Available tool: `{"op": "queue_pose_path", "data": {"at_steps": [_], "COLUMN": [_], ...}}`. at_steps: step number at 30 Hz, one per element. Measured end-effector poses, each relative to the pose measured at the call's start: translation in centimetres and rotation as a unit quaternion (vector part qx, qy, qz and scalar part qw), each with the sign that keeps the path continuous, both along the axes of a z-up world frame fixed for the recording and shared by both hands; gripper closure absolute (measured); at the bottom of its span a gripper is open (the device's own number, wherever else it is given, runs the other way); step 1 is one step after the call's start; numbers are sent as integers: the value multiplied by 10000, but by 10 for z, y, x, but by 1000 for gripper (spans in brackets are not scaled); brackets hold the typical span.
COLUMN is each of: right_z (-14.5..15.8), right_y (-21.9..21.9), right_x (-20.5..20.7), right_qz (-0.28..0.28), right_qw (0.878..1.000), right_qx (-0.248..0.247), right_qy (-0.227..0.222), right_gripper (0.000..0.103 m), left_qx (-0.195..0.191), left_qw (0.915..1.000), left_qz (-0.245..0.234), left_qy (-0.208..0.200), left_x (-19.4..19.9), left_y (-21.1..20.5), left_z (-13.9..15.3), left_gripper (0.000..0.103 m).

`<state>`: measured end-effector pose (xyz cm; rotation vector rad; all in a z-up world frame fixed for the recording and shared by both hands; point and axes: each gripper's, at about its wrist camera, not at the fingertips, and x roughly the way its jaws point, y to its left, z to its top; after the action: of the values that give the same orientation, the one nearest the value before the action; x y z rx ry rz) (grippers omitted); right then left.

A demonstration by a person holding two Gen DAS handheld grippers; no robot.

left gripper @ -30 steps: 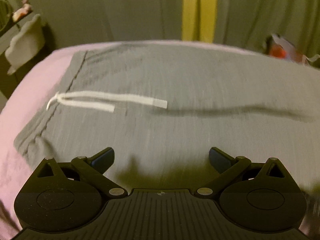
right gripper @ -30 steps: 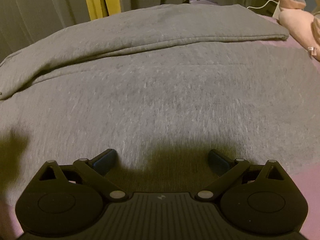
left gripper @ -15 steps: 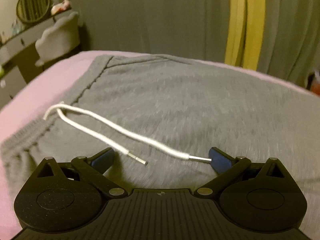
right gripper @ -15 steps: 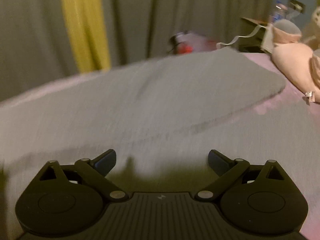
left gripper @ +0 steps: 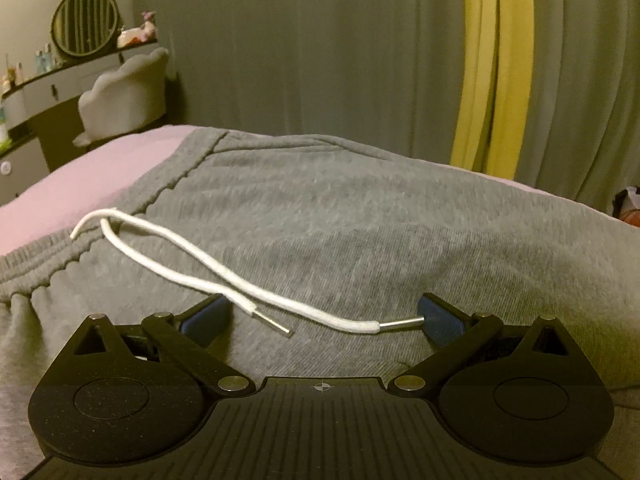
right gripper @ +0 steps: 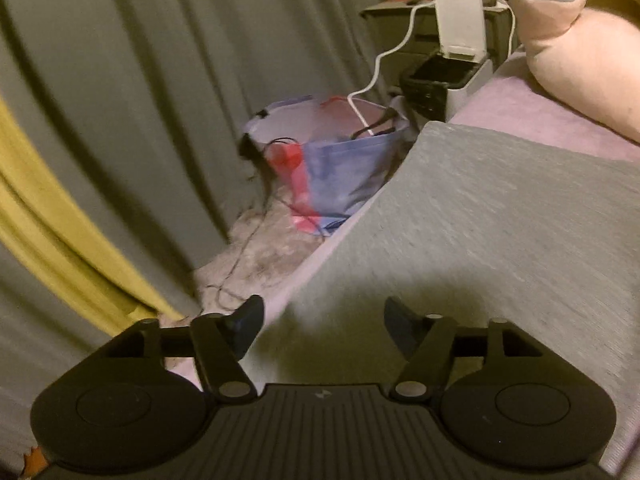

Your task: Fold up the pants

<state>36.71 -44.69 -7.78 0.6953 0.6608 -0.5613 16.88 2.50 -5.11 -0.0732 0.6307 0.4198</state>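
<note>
No brand, label or writing can be read anywhere in either view; a small round mark on each gripper body is too small to make out.

The left gripper has its jaws spread wide and holds nothing. It sits low over the grey pants, which lie spread across the pink bed. The white drawstring runs from the elastic waistband toward the gripper, and its two metal-tipped ends lie on the cloth between the fingers. The longer end reaches right up to the blue pad of the right-hand finger; whether the tip actually touches it cannot be told. The shorter end stops near the left-hand finger, apart from it.

The right gripper also has its jaws spread apart, though less widely, and grips nothing. It is at the edge of the grey cloth, with one finger out past the bed's edge and the other over the fabric. The view here is motion-blurred.

Beyond the bed stand grey curtains with a yellow strip, a blue and red bag on the floor, and a pink plush toy on the bed.
</note>
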Motion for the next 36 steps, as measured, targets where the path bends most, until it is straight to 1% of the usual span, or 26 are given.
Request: {"op": "queue_pose_path", "data": {"at_steps": [4,6,8,9,10,11,12,13,15,17,18,19,21,23,24,25,26,27,28,29,30,31,32,33,34,36], "right_z": [-21,-25,-25,-26,-27,-27,-24,-21,-11,5,15,23,35,33,24,15,1,-15,-30,-39,-42,-39,-37,-34,-32,-33], "right_y": [-1,0,6,8,10,12,13,13,11,7,6,5,2,3,4,7,10,9,5,-2,-11,-19,-24,-28,-30,-31], "right_x": [29,38,46,49,51,50,46,41,24,-2,-23,-46,-107,-170,-203,-226,-245,-261,-275,-286,-296,-301,-302,-298,-292,-282], "right_qz": [-249,-327,-302,-293,-300,-276,-193,-126,-72,-20,-7,-62,-261,-539,-709,-852,-961,-1062,-1128,-1185,-1336,-1382,-1282,-1104,-944,-841], "right_qw": [9982,9965,9938,9917,9890,9867,9869,9869,9896,9918,9923,9924,9914,9898,9896,9896,9897,9895,9901,9912,9908,9897,9891,9886,9882,9870], "right_qx": [-78,-353,-625,-777,-945,-1111,-1169,-1244,-1197,-1223,-1233,-1220,-1094,-894,-843,-860,-937,-973,-823,-561,-189,153,373,555,659,766], "right_qy": [538,677,873,986,1101,1150,1095,1022,796,379,119,-161,-667,-965,-921,-783,-503,-117,162,182,-25,-346,-617,-857,-1012,-1139], "right_gripper": [32,32,37,48,62,67,85,95,95,96,96,96,96,97,98,101,103,103,102,102,98,97,97,96,90,84], "left_qx": [20,32,33,16,-15,-71,-124,-165,-229,-267,-287,-313,-348,-392,-419,-456,-506,-558,-587,-615,-631,-643,-649,-643,-618,-481], "left_qw": [10000,10000,10000,10000,10000,9999,9999,9998,9997,9996,9995,9994,9993,9991,9990,9988,9985,9982,9980,9978,9977,9976,9975,9974,9974,9970], "left_qz": [44,56,60,64,71,79,93,95,93,90,89,89,89,92,94,98,105,110,125,139,143,156,163,160,157,112], "left_qy": [-26,-33,-50,-45,-46,-48,-59,-58,-66,-71,-90,-114,-120,-141,-140,-146,-163,-177,-189,-195,-196,-212,-239,-281,-339,-593], "left_x": [1,1,0,1,0,0,0,0,1,1,0,-1,-1,-2,-2,-3,-4,-5,-6,-7,-7,-8,-9,-10,-11,-16], "left_y": [-2,-2,-2,-2,-1,0,2,3,5,6,7,7,9,10,11,12,14,15,16,17,17,18,18,18,17,17], "left_z": [-2,-2,-3,-3,-3,-3,-4,-4,-4,-3,-2,-2,0,2,3,5,6,8,9,10,11,12,14,16,19,29], "left_gripper": [0,0,0,0,0,0,0,0,0,0,0,0,0,0,0,0,0,0,0,0,0,0,0,0,0,0]}}
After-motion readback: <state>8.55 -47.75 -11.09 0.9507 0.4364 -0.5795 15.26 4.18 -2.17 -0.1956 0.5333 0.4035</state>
